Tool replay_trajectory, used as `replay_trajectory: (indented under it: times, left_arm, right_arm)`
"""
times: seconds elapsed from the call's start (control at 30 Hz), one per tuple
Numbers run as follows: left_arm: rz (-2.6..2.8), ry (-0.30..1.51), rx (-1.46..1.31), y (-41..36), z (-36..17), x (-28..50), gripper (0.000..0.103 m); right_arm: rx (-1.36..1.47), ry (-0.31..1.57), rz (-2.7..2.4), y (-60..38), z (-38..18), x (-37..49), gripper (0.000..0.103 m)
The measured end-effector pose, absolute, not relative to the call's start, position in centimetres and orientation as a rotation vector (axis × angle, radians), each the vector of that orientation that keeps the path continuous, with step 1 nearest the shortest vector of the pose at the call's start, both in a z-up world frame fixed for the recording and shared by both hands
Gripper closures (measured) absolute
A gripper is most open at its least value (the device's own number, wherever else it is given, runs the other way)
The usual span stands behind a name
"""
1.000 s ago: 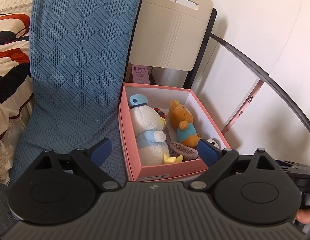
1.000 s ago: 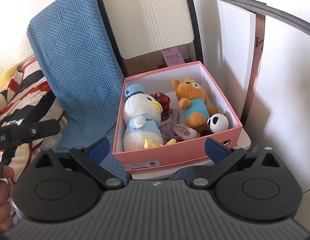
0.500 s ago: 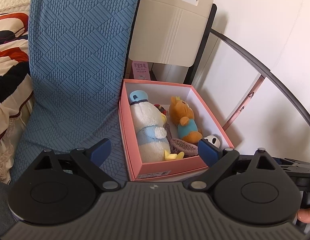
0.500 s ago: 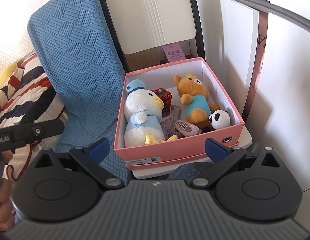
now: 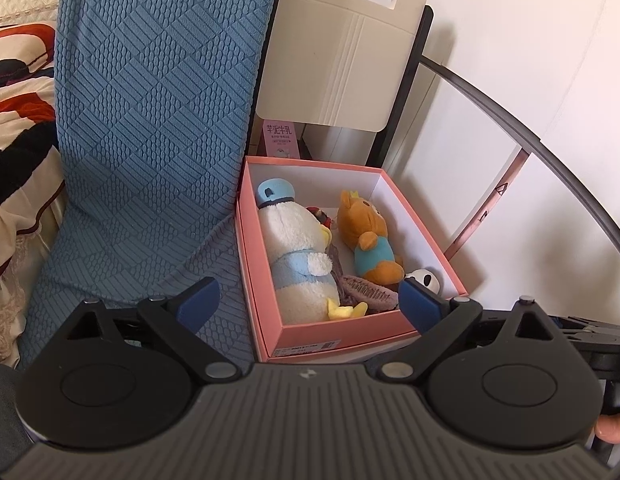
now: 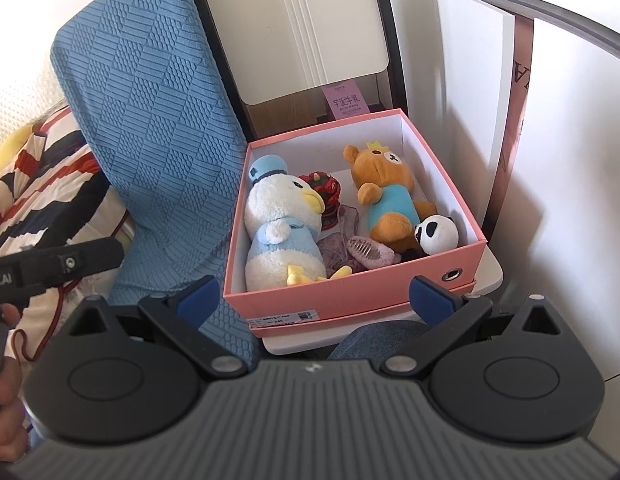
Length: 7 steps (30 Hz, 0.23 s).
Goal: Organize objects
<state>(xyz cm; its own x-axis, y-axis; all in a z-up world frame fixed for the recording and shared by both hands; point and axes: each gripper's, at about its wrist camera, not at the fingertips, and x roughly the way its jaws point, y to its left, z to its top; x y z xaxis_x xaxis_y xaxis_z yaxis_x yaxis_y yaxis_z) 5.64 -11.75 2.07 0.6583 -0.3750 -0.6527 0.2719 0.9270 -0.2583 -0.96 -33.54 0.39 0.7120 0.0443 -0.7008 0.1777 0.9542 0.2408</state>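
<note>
Toys fill one pink box (image 6: 350, 296), which sits on a pale ledge (image 6: 492, 276) beside one blue textured cover (image 6: 150, 120) draped over a seat. Behind the box stands one beige folding chair back (image 6: 302, 28) and one small pink carton (image 6: 346, 100). Inside the box lie four soft toys: one white duck in a blue hat (image 6: 278, 232) along the left wall, one orange bear in a blue shirt (image 6: 386, 196) on the right, one red-and-black figure (image 6: 324, 192) between them, and one small panda head (image 6: 436, 234) near the front right corner. One pinkish comb-like piece (image 6: 368, 254) rests at the front.

Both tools hover short of the box, holding nothing. Left gripper (image 5: 308, 304) has its blue pads (image 5: 198, 300) wide apart; right gripper (image 6: 312, 298) likewise, fingers (image 6: 430, 294) spread. A hand (image 6: 2, 392) grips the left tool's handle.
</note>
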Motion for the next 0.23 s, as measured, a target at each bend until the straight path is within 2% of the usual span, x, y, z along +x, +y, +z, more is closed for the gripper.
replay_trajectory:
  times: [0.23]
  left_arm:
    - [-0.37,0.764,-0.132,-11.81,2.19,5.41,0.005]
  right_arm:
    - [0.305,0.787,-0.064,-33.29,0.12,-0.88,0.0]
